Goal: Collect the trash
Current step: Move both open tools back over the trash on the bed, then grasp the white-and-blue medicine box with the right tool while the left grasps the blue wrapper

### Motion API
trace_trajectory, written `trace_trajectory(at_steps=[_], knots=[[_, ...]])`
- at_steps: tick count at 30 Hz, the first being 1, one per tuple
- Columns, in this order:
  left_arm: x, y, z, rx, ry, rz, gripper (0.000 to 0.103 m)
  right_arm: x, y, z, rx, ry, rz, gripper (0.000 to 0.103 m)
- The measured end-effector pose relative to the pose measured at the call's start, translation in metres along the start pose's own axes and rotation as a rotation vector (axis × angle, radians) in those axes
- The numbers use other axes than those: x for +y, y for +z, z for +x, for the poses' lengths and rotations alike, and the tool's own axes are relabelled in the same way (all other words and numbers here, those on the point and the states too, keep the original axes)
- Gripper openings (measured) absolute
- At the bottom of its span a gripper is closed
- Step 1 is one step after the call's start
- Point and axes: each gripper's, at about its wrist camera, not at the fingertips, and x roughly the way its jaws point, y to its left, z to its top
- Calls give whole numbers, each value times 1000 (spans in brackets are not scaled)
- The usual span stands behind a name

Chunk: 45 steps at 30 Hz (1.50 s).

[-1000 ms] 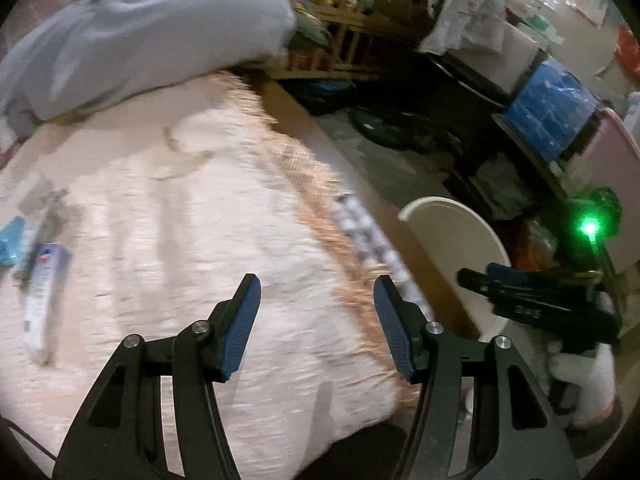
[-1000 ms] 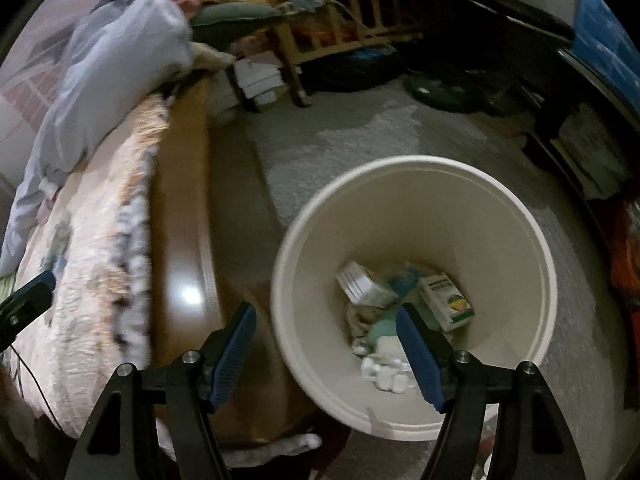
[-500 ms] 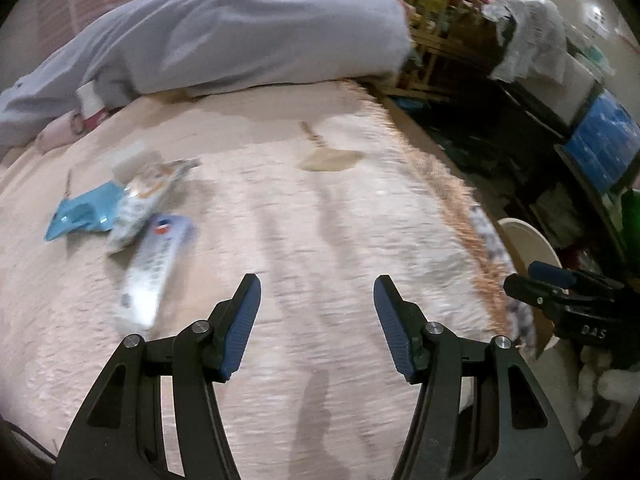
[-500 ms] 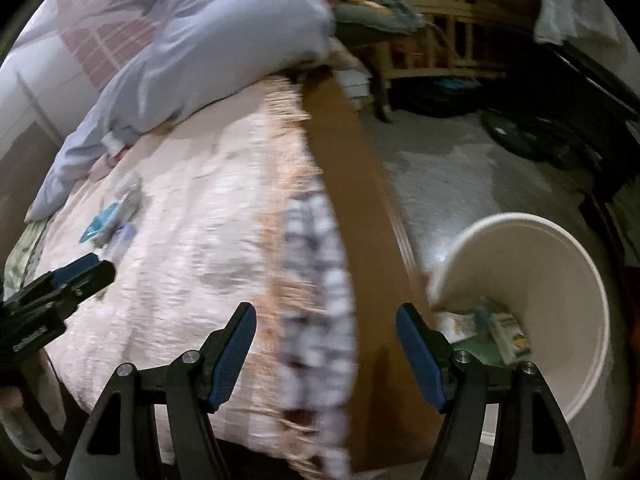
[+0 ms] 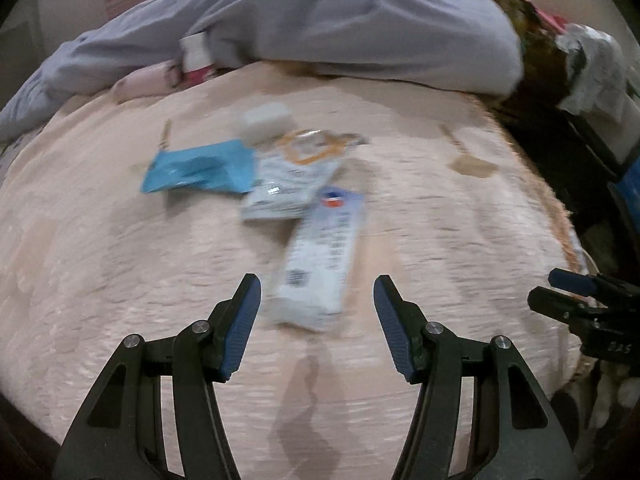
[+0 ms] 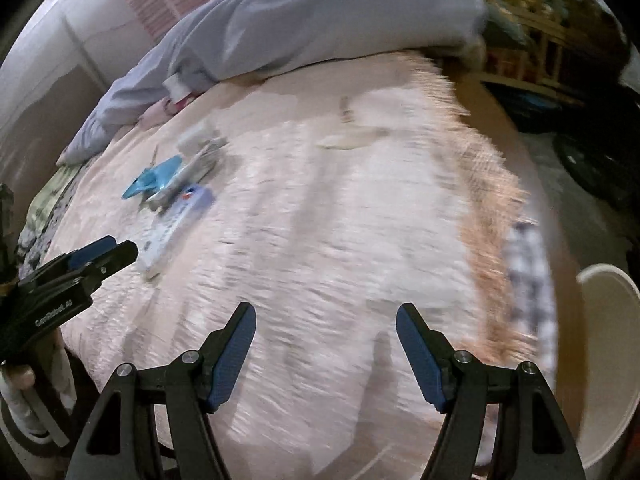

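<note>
Pale pink and fuzzy, the bed's blanket (image 5: 420,240) carries a small heap of litter, with a rumpled lavender duvet (image 5: 340,20) bunched beyond it. Nearest the heap's front lies a long, flat white carton (image 5: 320,256) with a red-and-blue mark; behind the carton sit a crinkled white pouch (image 5: 296,176), a glossy blue wrapper (image 5: 200,168) and a small white block (image 5: 266,120). The left gripper (image 5: 316,312) hangs just short of the carton, jaws wide, nothing between them. The right gripper (image 6: 326,340) is likewise wide and empty, well right of the carton. A round cream bin (image 6: 608,344) stands past the bed's fringed edge.
</note>
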Motion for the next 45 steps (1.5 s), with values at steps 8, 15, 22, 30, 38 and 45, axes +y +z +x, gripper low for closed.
trace_trajectory(at_steps=[8, 15, 22, 30, 38, 45], knots=[[68, 0, 1, 0, 83, -77, 58, 64, 30, 47, 50, 101, -51, 71], [118, 15, 9, 0, 93, -165, 58, 125, 65, 101, 83, 145, -54, 75], [155, 60, 33, -30, 105, -236, 58, 157, 78, 140, 85, 60, -125, 75], [181, 128, 96, -18, 175, -267, 57, 114, 77, 112, 42, -11, -216, 56], [184, 143, 135, 62, 202, -160, 57, 72, 72, 96, 53, 24, -174, 57], [179, 79, 106, 175, 30, -97, 57, 77, 69, 98, 55, 14, -182, 61]])
